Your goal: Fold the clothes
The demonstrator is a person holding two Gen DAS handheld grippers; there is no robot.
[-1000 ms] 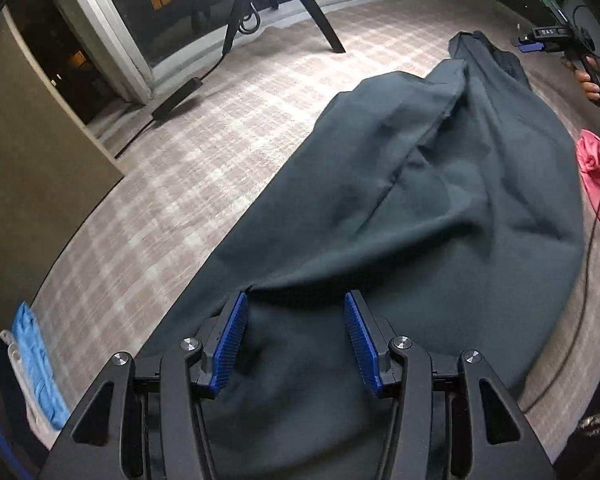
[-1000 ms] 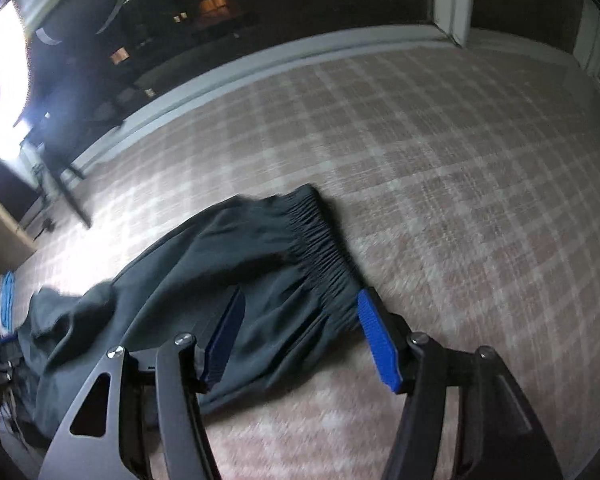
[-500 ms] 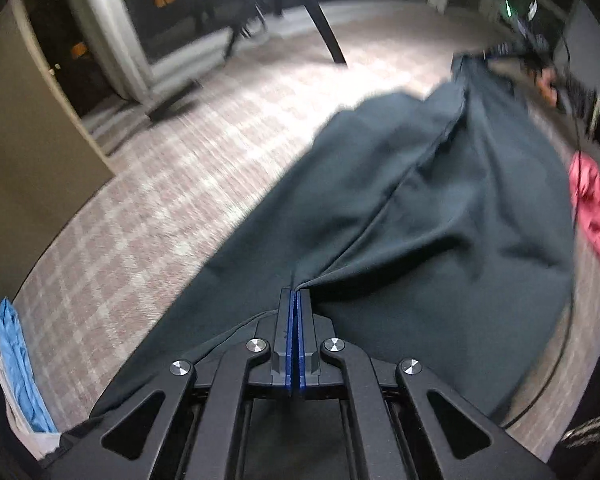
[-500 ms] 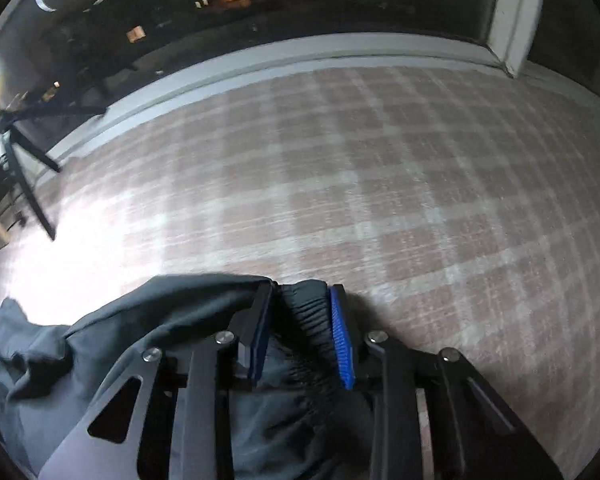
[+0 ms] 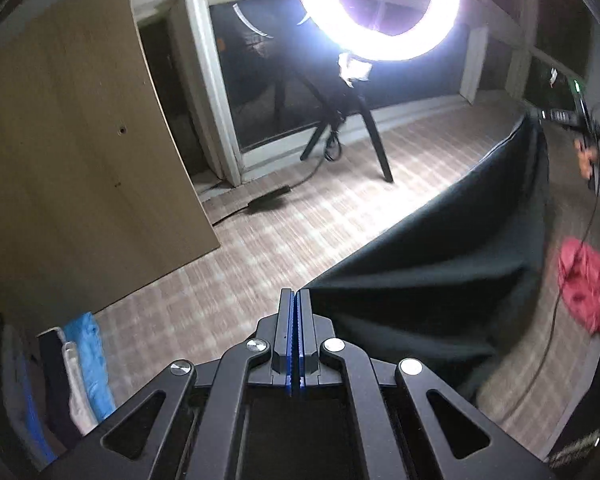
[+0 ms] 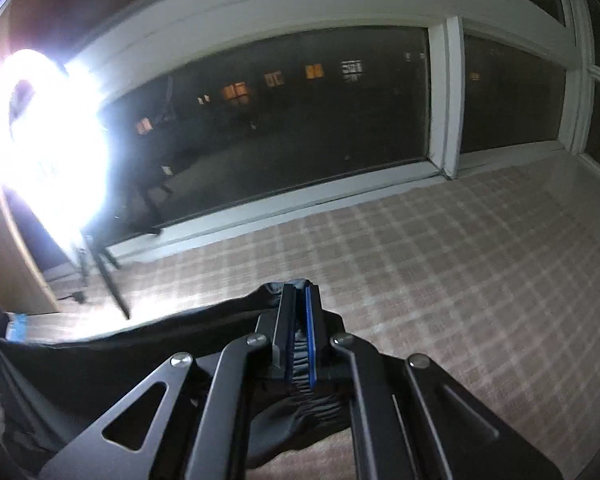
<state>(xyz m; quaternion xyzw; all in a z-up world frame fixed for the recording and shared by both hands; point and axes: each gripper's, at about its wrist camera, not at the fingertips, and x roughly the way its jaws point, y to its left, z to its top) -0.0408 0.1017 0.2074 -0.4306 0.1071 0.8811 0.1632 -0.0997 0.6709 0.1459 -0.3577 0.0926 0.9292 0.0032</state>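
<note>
Left wrist view: the left gripper (image 5: 299,300) has its jaws clenched on one end of the dark trousers (image 5: 452,264), which hang across the lower right of the frame, over the checked carpet (image 5: 260,256), up to the right gripper (image 5: 556,114) at the upper right. In the right wrist view, the right gripper's jaws are clenched on the gathered elastic waistband (image 6: 300,354). Soft, limp and light, the cloth sags between grips; waistband and hem look like the surest holds.

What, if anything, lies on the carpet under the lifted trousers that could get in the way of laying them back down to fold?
Nothing visible does. The trousers hang between the left gripper and right gripper over bare carpet. The red cloth lies beside them, the tripod beyond.
</note>
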